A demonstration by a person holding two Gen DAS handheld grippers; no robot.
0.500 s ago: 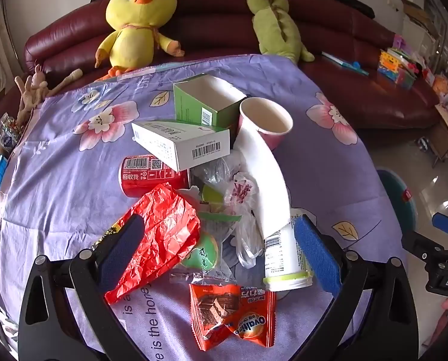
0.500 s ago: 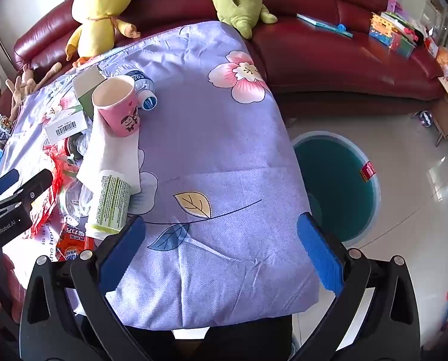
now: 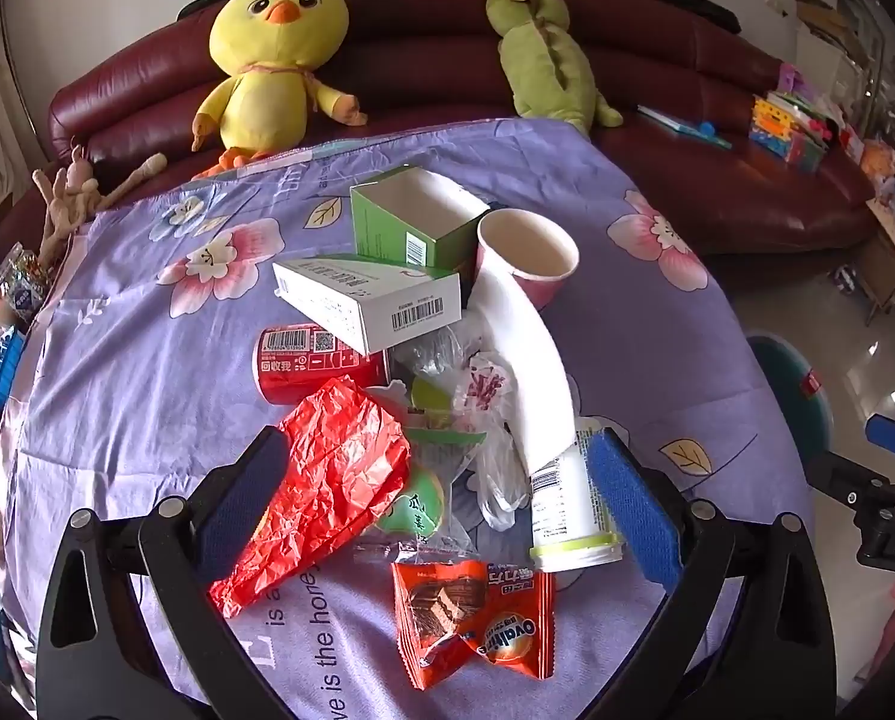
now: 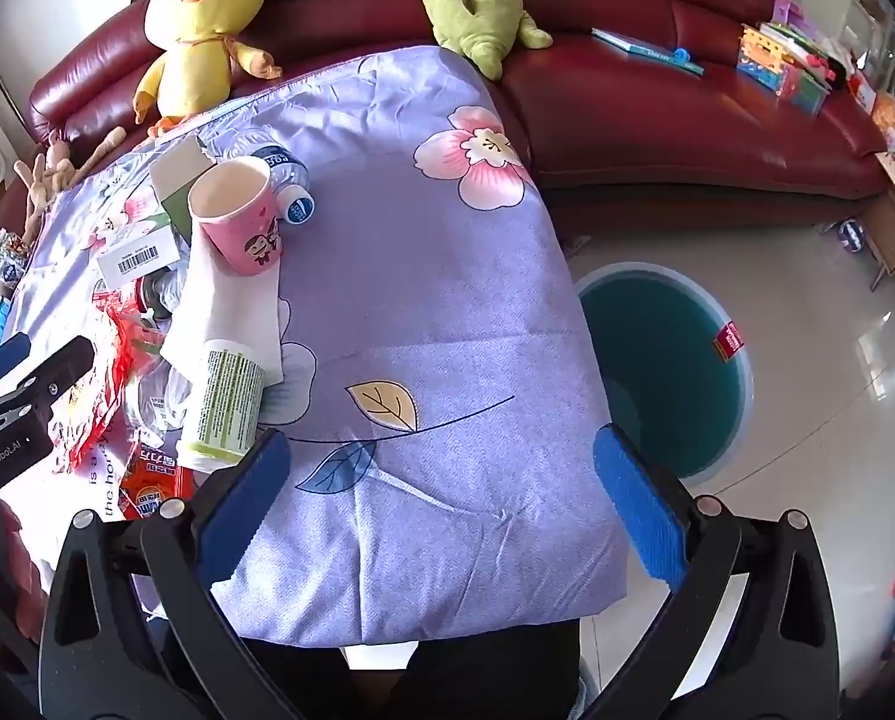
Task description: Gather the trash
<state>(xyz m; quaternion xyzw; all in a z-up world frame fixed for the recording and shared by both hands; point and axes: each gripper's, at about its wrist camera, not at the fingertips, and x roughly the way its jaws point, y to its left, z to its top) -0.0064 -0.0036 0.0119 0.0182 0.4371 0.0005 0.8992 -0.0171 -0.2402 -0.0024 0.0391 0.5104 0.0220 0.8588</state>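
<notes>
Little moved since earlier frame; left gripper point(image 3: 435, 498) held wide open, nothing gripped, crumpled red foil wrapper point(image 3: 327, 480) lying between fingers, long axis diagonal. Right gripper point(image 4: 441, 504) open, empty, farther off.

A home living room: a dark red leather sofa point(image 3: 657, 138) curves from 10 to 2 o'clock behind a table under a purple floral cloth point(image 3: 117, 360), seating a yellow chick plush point(image 3: 273, 60) at 11 and a green plush point(image 3: 543, 66) at 1, over glossy tiled floor point(image 4: 807, 330).
</notes>
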